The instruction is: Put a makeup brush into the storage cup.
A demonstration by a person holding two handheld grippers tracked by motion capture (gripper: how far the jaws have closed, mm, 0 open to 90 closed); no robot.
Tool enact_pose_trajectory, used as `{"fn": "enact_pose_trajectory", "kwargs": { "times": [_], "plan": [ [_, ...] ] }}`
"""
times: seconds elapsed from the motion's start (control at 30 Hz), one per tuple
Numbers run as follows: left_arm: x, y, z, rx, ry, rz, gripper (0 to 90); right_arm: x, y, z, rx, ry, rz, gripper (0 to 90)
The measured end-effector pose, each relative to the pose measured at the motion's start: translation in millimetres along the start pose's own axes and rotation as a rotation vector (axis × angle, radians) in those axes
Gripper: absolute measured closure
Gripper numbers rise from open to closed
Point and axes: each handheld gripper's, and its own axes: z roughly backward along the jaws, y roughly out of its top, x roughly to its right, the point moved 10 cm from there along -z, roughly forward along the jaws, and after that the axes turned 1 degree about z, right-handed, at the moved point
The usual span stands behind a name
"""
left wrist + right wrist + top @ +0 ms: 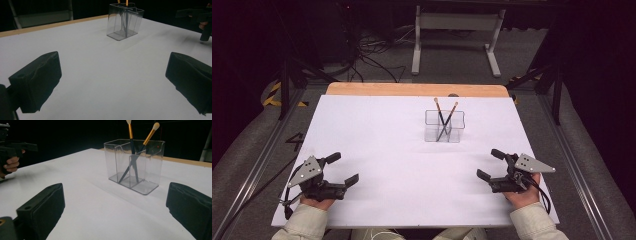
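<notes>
Here, closest to the person, the left gripper [346, 169] and the right gripper [488, 164] rest low over the near edge of a white sheet [392, 150], each held in a hand with a pale sleeve behind it. Both have their black jaws spread wide and hold nothing; between each pair lies bare white surface. The jaws are blocky, matte and dark, and a grey three-cornered plate sits on top of each gripper.

The sheet is smooth, flat and plain, and covers almost the whole table; a strip of light wood [412, 89] shows along the edge farthest from the grippers.

Ahead of both grippers, well apart from them and somewhat nearer the right one's side, stands a clear plastic box [150, 165]. It is rectangular, open on top and upright, with thin see-through walls and inner dividers that split it into compartments. In it stand two brushes [132, 147] with dark handles, gold-coloured collars and pale tips; they lean against each other and cross inside the box, their tips rising above the rim.

Beyond the table the room is dark, with a grey floor, loose black cables and a pale metal stand [457, 22].
</notes>
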Motion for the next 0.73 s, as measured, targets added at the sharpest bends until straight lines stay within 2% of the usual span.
{"fn": "enact_pose_trajectory", "kwargs": {
  "times": [0.5,0.73],
  "plan": [
    [-0.7,-0.2,0.1,0.003,-0.010,0.013,0.6,-0.6,-10.1,-2.3,-0.004,0.003,-0.046,2.8],
    [-0.3,-0.3,0.0,0.003,-0.008,0.012,0.6,-1.6,-7.7,-1.3,0.013,0.002,-0.045,2.8]
  ]
}}
